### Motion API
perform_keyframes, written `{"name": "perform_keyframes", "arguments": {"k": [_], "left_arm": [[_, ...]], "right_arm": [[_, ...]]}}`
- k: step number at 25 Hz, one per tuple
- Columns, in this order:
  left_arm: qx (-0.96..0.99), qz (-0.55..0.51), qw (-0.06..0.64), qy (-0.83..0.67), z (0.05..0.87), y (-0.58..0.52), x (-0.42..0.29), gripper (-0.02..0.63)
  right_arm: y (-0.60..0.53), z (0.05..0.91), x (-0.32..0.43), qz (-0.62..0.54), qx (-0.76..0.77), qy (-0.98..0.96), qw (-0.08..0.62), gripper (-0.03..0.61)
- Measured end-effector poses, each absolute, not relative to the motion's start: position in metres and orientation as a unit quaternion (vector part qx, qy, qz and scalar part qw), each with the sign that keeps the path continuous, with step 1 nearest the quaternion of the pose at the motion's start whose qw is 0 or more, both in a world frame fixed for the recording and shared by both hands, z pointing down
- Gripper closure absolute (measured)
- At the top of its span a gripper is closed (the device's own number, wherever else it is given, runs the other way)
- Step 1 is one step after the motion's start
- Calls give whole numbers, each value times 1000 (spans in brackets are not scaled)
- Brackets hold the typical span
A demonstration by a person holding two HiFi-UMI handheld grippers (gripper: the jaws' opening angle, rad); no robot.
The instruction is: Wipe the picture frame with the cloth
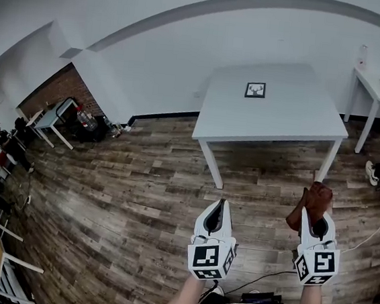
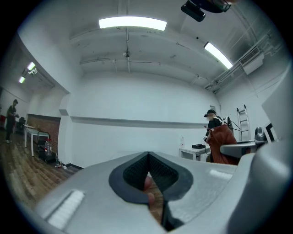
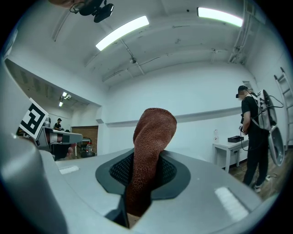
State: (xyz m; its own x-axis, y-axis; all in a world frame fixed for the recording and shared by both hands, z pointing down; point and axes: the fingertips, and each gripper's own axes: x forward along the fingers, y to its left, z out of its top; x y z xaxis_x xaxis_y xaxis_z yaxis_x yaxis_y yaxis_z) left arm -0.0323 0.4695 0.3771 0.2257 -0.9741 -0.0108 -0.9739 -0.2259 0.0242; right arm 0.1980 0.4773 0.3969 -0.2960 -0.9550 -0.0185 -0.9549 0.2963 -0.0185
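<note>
The picture frame [image 1: 255,90] lies flat on the white table [image 1: 274,123], close to its far edge and about midway between the left and right edges, well clear of every corner. Both grippers hang over the wood floor [image 1: 131,196], on the near side of the table's near edge and well apart from the frame. The right gripper [image 1: 317,222] has its jaws clamped on the brown cloth [image 1: 311,202]. The right gripper view shows the cloth pinched between the pads, with its folded end standing up above the jaw tips. This gripper sits in line with the table's near right corner. The left gripper [image 1: 220,204] has its jaws brought together with nothing caught between them, and it points toward the leg at the near left corner.
</note>
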Motion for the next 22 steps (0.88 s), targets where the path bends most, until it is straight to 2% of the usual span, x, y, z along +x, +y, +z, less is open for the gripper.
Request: {"name": "perform_keyframes", "arguments": {"k": [12,22], "left_arm": [[783,-8,1,-622,378,456,-2,612],[791,-16,3,-612,392,404,-5,614]], "right_arm": [[464,409,224,-12,-593,805,16,471],[416,420,214,-5,-600,800,1,471]]}}
